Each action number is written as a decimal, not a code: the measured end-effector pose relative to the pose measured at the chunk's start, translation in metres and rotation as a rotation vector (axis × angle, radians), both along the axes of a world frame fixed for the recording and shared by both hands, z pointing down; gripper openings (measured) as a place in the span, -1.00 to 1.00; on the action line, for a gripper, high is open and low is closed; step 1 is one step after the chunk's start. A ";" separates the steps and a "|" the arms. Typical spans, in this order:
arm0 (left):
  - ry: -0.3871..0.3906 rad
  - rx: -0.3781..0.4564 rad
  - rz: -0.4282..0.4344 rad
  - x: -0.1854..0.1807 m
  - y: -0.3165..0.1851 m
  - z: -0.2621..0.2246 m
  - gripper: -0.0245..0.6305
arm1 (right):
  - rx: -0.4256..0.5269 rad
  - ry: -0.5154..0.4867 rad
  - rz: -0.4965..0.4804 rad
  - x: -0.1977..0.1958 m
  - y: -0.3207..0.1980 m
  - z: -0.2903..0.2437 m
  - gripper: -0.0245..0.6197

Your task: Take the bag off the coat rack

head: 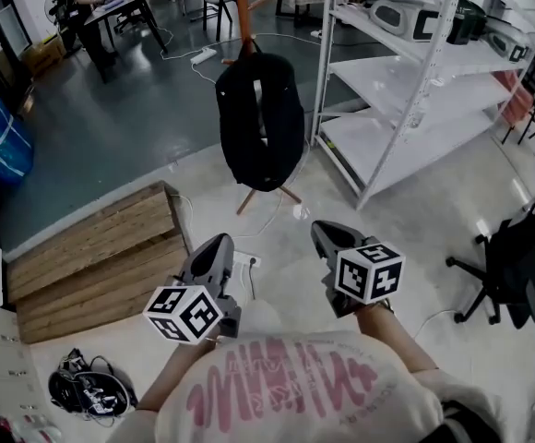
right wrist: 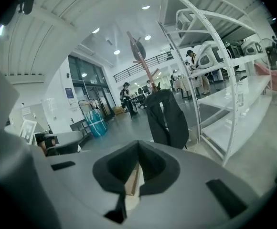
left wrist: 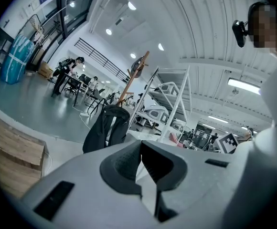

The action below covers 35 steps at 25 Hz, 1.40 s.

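A black backpack [head: 259, 118] hangs by its top from a wooden coat rack [head: 242, 7], whose legs [head: 266, 195] splay on the pale floor below it. The backpack [left wrist: 105, 129] also shows in the left gripper view, and the same backpack [right wrist: 166, 119] in the right gripper view, well ahead of both jaws. My left gripper [head: 219, 250] and right gripper [head: 323, 236] are held close to my body, side by side, some way short of the bag. Both are shut with nothing between the jaws.
A white metal shelf unit [head: 415, 81] stands just right of the rack. A wooden pallet [head: 92, 257] lies on the floor to the left. A black office chair [head: 517, 266] is at the right. Cables [head: 277, 215] trail near the rack's feet. People work at desks [head: 111, 12] far behind.
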<state>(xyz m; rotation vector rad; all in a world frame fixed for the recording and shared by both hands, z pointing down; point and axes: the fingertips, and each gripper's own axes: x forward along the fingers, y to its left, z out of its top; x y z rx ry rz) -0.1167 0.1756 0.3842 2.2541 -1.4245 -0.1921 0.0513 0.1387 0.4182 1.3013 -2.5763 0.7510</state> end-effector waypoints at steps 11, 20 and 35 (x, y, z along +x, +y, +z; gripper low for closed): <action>0.015 -0.030 0.043 0.008 -0.071 0.018 -0.91 | -0.033 0.013 0.054 0.015 -0.059 0.016 -0.90; 0.060 -0.016 0.066 0.009 -0.196 0.003 -0.91 | -0.027 0.048 0.039 0.005 -0.167 -0.002 -0.90; 0.059 0.041 0.050 -0.020 -0.348 -0.019 -0.91 | -0.009 0.053 0.109 0.014 -0.312 -0.010 -0.90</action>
